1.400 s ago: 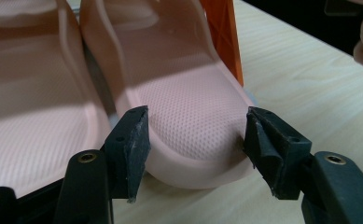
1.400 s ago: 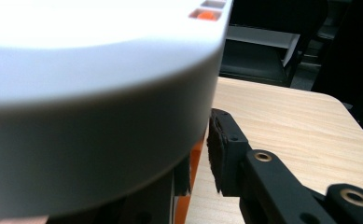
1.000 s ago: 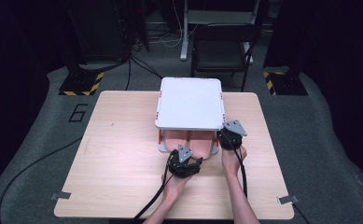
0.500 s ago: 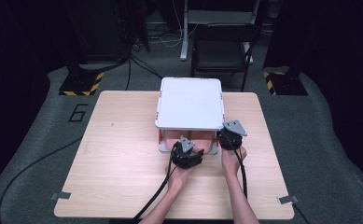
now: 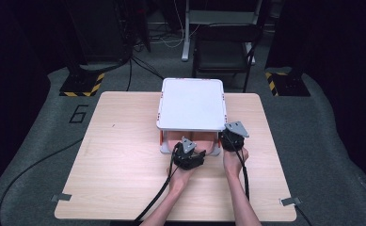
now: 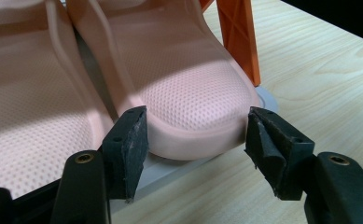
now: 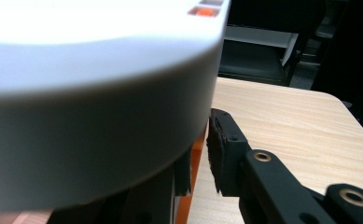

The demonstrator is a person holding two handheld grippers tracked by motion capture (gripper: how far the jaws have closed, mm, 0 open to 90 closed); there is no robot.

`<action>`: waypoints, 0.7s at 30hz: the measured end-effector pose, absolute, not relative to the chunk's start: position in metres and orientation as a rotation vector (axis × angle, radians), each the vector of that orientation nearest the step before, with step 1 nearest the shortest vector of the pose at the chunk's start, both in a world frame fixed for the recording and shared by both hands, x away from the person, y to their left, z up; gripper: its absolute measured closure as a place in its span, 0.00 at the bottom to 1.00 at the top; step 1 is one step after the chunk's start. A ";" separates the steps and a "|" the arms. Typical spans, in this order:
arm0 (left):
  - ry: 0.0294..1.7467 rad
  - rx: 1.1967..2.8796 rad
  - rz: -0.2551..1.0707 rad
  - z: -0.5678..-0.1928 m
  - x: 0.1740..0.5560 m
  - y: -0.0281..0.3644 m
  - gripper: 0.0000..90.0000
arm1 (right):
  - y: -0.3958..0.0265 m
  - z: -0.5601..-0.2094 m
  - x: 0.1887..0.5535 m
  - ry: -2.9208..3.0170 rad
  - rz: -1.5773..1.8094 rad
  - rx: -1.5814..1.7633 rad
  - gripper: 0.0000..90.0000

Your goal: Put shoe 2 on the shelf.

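Left gripper (image 6: pixel 195 140) had jaws apart, straddling the toe of the right-hand pink slipper (image 6: pixel 184 88) on the lower grey shelf (image 6: pixel 170 175) of the small rack (image 5: pixel 191 104), pads not pressing. Right gripper (image 7: pixel 200 156) was clamped narrow on the rack's orange corner post (image 7: pixel 196 158), under the white top.

A pale wooden table (image 5: pixel 124 160) stands on grey carpet (image 5: pixel 39 141) — a dark chair (image 5: pixel 223 52) behind, surroundings unlit.
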State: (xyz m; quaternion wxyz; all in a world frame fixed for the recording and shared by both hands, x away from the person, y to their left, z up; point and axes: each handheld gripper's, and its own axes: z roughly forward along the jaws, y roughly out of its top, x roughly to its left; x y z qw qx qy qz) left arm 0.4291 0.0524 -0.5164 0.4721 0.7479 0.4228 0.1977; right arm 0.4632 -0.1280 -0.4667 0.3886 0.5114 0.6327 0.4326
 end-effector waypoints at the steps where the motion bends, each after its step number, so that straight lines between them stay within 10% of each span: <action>1: 1.026 1.837 0.487 -0.516 0.429 0.053 0.43 | -0.128 -0.467 0.463 1.610 1.099 1.300 0.88; 21: 0.913 1.859 0.454 -0.496 0.400 0.087 0.37 | -0.130 -0.468 0.464 1.593 1.152 1.299 0.87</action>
